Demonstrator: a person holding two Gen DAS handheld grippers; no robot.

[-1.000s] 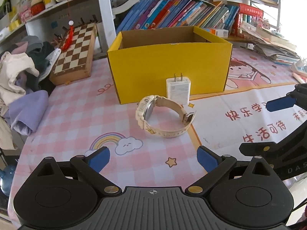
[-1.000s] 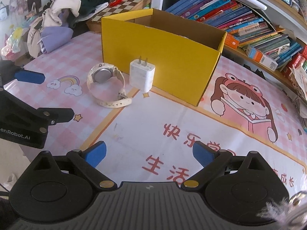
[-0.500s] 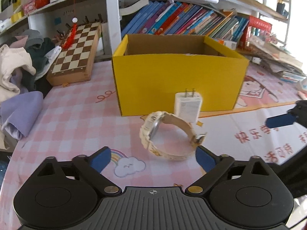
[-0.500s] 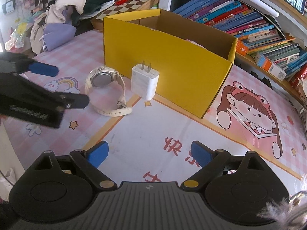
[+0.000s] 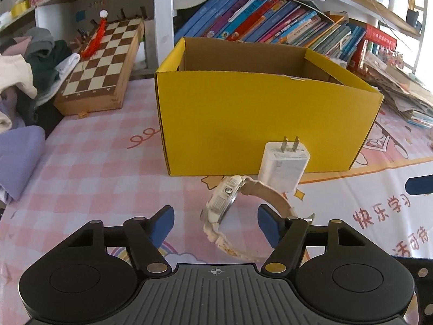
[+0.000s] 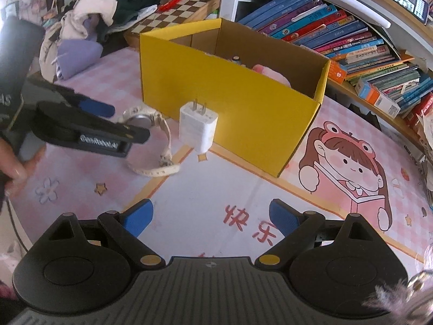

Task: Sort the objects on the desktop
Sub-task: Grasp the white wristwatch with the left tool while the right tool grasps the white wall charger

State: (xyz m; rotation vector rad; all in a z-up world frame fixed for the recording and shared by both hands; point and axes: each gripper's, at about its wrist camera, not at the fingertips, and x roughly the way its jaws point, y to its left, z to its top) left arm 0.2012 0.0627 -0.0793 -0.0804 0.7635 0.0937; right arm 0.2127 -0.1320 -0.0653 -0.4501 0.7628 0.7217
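A cream wristwatch (image 5: 219, 206) stands on its edge on the pink mat, just in front of a white plug charger (image 5: 282, 166) and an open yellow box (image 5: 257, 124). My left gripper (image 5: 215, 227) straddles the watch and its jaws are closing. The left pad is still apart from the case and the right pad sits close by the strap. From the right wrist I see the watch (image 6: 157, 170), the charger (image 6: 197, 127), the box (image 6: 230, 94) and the left gripper (image 6: 124, 122) over the watch. My right gripper (image 6: 211, 216) hangs open over the mat, nothing between its fingers.
A chessboard (image 5: 102, 67) and a pile of clothes (image 5: 24, 81) lie at the left. Books (image 5: 270, 24) line the shelf behind the box, with loose papers (image 5: 400, 92) at the right. A pink thing (image 6: 270, 73) lies inside the box. A hand (image 6: 10, 168) holds the left gripper.
My left gripper has moved forward until the watch stands between its fingers, and its jaws have narrowed. The right gripper has hardly shifted and stays open.
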